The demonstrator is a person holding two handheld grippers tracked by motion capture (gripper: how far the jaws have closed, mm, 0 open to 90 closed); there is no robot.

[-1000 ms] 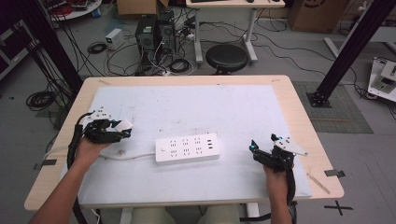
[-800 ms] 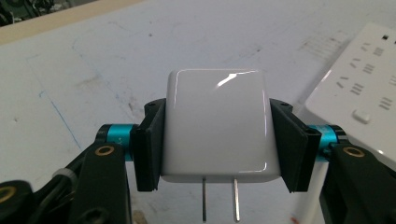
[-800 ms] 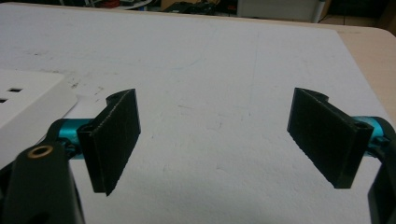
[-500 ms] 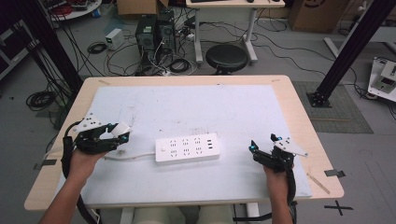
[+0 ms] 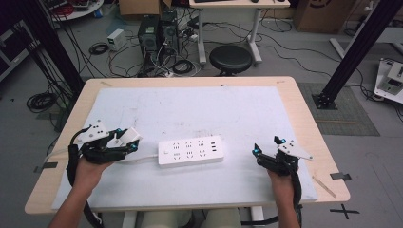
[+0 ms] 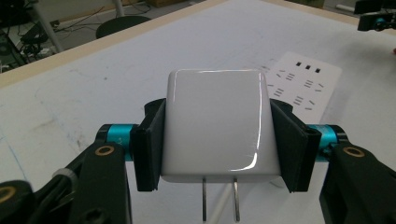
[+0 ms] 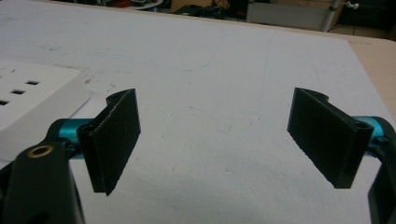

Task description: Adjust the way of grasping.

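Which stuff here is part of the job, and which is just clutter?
In the job:
- white plug, clamped in the left claw, prongs bare
- white power strip on the table mat
- right claw, open, nothing in it

Lying about:
- black stool
- computer towers and floor cables

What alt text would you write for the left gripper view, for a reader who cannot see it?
A white plug adapter is clamped between the left gripper's two black jaws, its two metal prongs pointing down toward the camera. Beyond it, a white power strip lies on the white table mat.
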